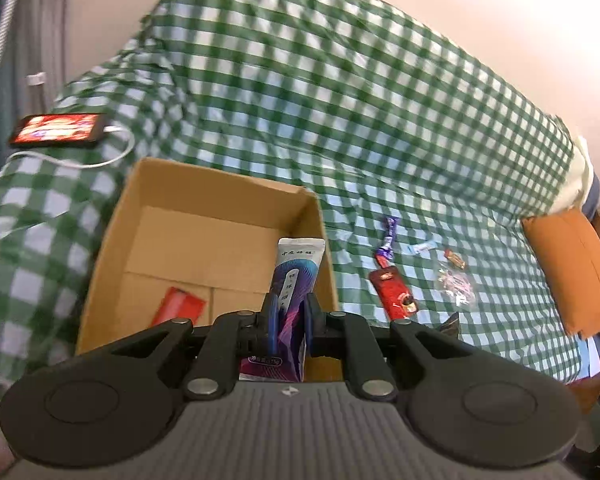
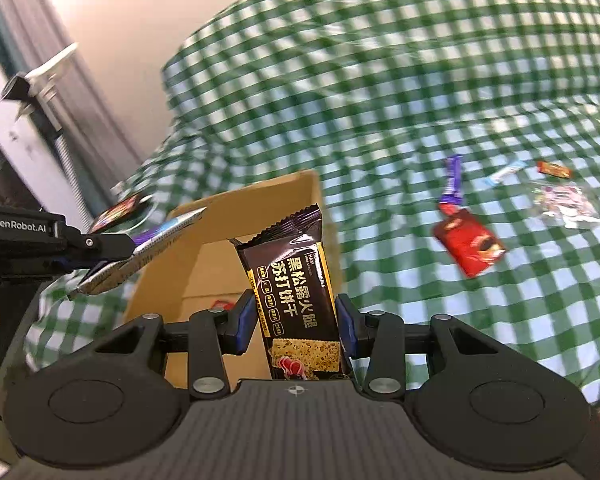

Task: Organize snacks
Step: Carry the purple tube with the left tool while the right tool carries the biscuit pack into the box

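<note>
On the green checked bedspread (image 1: 380, 100) the cardboard box (image 1: 148, 216) sits just below both your grippers, left (image 1: 290, 316) clamping a purple sachet (image 1: 296, 276), right (image 2: 296, 320) a dark cracker pack (image 2: 296, 280), both pointing forward over its opening.

A bed (image 1: 380, 120) covered in green-and-white checked cloth carried everything. An open cardboard box (image 1: 148, 208) sat on it, with a lit phone (image 1: 58, 130) and its white cable (image 1: 112, 156) lying beyond the box's far left corner. To the right of the box lay a purple wrapper (image 1: 389, 236) touching a red packet (image 1: 392, 292), then a small pale blue sachet (image 1: 420, 247), a small red-and-gold candy (image 1: 455, 259), a clear bag of sweets (image 1: 456, 282) and an orange pillow (image 1: 572, 272) at the edge.
</note>
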### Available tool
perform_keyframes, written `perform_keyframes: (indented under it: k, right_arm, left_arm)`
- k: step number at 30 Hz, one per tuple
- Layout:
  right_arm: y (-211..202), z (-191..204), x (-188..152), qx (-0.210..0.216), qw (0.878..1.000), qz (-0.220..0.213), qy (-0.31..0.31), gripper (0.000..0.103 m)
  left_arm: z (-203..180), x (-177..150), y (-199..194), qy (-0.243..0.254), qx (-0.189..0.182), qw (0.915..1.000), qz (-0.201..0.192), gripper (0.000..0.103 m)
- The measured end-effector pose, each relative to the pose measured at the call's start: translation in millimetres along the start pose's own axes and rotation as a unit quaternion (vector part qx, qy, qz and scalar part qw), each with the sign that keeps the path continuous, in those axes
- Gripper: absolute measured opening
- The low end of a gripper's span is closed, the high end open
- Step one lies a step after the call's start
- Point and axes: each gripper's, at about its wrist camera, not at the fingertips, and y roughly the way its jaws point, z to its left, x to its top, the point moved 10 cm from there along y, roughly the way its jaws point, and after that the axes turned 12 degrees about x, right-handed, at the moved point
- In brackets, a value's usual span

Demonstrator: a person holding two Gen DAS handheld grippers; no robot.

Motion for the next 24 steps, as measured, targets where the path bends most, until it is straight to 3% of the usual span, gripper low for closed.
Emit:
perform_keyframes:
  k: [12,24]
  right_arm:
    - [10,51,-8,0.007,0.999,0.024,-0.046,0.044]
    - [36,61,-10,0.005,0.997,0.053,-0.058,0.044]
  left_arm:
    - [32,-3,-18,-0.004,0.017,0.9994,-0.029,0.014]
    - [51,-10,14,-0.001,0.042,0.999,-0.013,0.014]
